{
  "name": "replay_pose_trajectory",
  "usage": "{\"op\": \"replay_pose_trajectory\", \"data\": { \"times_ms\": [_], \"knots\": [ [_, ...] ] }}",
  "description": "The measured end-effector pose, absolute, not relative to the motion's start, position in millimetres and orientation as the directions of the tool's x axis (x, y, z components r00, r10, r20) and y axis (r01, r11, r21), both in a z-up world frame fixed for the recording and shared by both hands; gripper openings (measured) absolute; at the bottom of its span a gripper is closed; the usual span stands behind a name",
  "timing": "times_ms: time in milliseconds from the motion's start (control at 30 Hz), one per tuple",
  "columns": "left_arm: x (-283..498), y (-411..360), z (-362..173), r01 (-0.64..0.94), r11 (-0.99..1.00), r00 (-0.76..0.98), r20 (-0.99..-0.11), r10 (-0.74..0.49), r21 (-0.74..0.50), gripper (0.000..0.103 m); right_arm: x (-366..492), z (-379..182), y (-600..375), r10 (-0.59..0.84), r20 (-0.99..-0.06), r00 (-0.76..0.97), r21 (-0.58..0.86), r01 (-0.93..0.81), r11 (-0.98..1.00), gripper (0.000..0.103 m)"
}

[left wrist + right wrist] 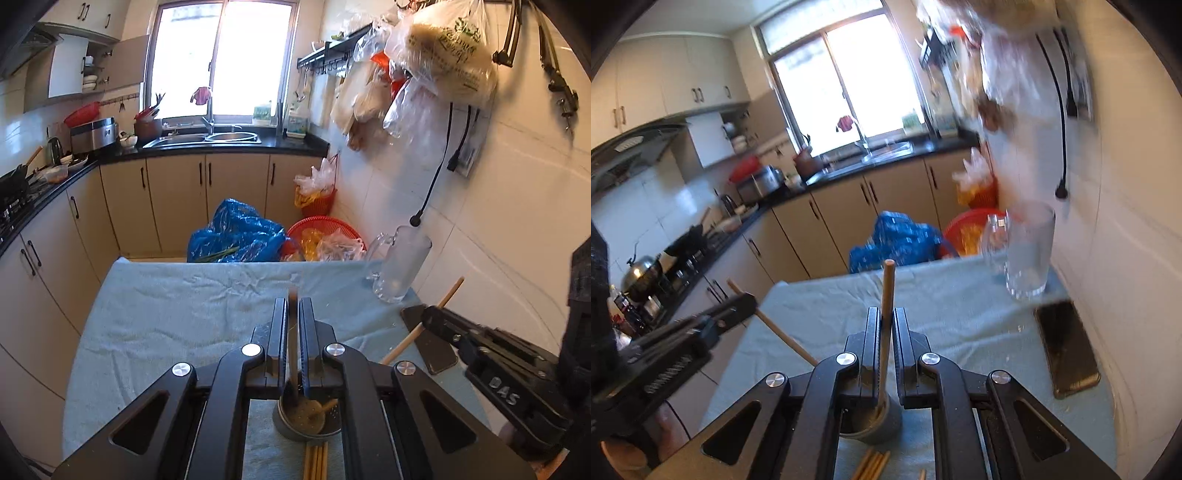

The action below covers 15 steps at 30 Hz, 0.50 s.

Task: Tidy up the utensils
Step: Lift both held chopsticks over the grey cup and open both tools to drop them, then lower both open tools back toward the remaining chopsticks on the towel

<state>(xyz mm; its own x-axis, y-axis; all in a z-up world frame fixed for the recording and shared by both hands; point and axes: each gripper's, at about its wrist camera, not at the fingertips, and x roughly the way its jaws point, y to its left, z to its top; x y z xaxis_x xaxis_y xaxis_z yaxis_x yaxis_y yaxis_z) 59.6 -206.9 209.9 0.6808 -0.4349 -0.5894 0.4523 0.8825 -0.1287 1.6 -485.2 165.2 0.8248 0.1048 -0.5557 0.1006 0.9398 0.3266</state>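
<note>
In the left wrist view my left gripper (293, 303) is shut on a thin wooden utensil handle (292, 354). The handle runs down toward a grey utensil cup (295, 430) on the blue cloth. My right gripper (424, 315) comes in from the right, shut on a wooden handle (402, 343). In the right wrist view my right gripper (886, 314) clamps that wooden handle (887, 288), whose lower end is at the grey cup (882, 424). The left gripper (750, 297) is at the left with its stick (783, 336). Several loose chopsticks (316, 459) (875, 463) lie in front of the cup.
A glass mug (399, 266) (1028, 251) stands at the table's far right corner, with a dark phone (432, 345) (1067, 350) lying beside the tiled wall. Past the blue-cloth table (166, 314) are a blue bag (236, 236) and red baskets (325, 230) on the floor.
</note>
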Motion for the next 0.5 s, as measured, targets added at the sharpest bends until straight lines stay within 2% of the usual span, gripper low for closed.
{"op": "replay_pose_trajectory", "data": {
  "times_ms": [100, 133, 167, 200, 267, 433, 500],
  "knots": [
    [57.4, -204.1, 208.0, 0.456, 0.881, 0.676, -0.593, -0.437, -0.13, 0.013, 9.3, 151.7, -493.4, 0.104, -0.579, 0.808, 0.338, 0.122, 0.933, 0.012],
    [56.2, -202.4, 208.6, 0.455, 0.88, 0.677, -0.589, -0.44, -0.135, 0.023, 10.5, 150.0, -495.0, 0.102, -0.581, 0.807, 0.338, 0.125, 0.933, 0.015],
    [54.5, -199.1, 209.2, 0.453, 0.881, 0.68, -0.585, -0.441, -0.137, 0.031, 11.3, 149.2, -496.8, 0.096, -0.582, 0.807, 0.334, 0.13, 0.933, 0.026],
    [50.9, -195.7, 211.8, 0.448, 0.883, 0.69, -0.575, -0.439, -0.136, 0.034, 10.6, 149.3, -498.4, 0.088, -0.58, 0.81, 0.329, 0.134, 0.935, 0.039],
    [43.0, -189.7, 216.7, 0.449, 0.883, 0.699, -0.563, -0.441, -0.135, 0.038, 6.8, 151.5, -500.7, 0.079, -0.571, 0.817, 0.328, 0.14, 0.934, 0.05],
    [16.2, -165.6, 228.3, 0.452, 0.88, 0.71, -0.539, -0.453, -0.144, 0.045, -13.1, 160.4, -509.6, 0.061, -0.563, 0.824, 0.334, 0.159, 0.929, 0.054],
    [2.9, -152.9, 232.0, 0.447, 0.882, 0.719, -0.526, -0.454, -0.149, 0.048, -28.0, 164.1, -513.3, 0.049, -0.557, 0.829, 0.331, 0.168, 0.929, 0.059]
  ]
}}
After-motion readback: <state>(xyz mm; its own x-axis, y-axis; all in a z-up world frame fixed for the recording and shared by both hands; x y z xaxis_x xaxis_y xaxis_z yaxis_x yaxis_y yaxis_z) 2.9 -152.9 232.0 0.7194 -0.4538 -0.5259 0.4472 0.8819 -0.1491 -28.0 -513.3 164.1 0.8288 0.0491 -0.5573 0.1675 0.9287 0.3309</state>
